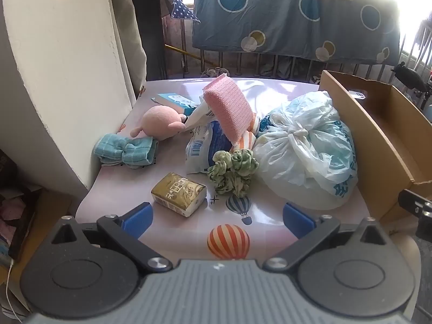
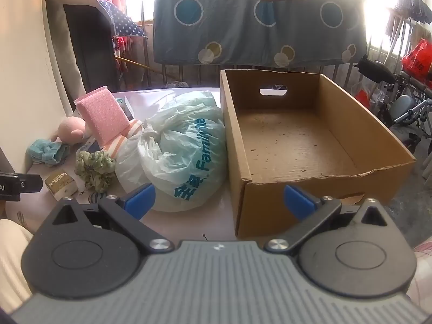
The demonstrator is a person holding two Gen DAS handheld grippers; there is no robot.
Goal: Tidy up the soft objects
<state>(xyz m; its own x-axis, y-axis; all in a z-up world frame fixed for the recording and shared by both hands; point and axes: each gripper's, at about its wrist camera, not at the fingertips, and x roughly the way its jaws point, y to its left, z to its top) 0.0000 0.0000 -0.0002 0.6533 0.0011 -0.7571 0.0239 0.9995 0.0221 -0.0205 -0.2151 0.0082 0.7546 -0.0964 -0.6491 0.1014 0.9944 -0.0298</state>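
Soft things lie on a pink table (image 1: 167, 162): a pink sponge (image 1: 229, 108), a pink plush toy (image 1: 160, 121), a teal cloth (image 1: 125, 152), a green scrunchie (image 1: 232, 171), a knotted white plastic bag (image 1: 305, 148) and a gold tissue pack (image 1: 178, 194). My left gripper (image 1: 217, 220) is open and empty, just short of the tissue pack. My right gripper (image 2: 218, 202) is open and empty, between the plastic bag (image 2: 178, 148) and the empty cardboard box (image 2: 297, 140).
A white and blue packet (image 1: 202, 148) and a small blue box (image 1: 175, 102) lie under and behind the sponge. A cream wall (image 1: 62, 67) borders the table's left. A blue spotted sheet (image 2: 256, 19) hangs on railings behind. A bicycle (image 2: 391, 94) stands at the far right.
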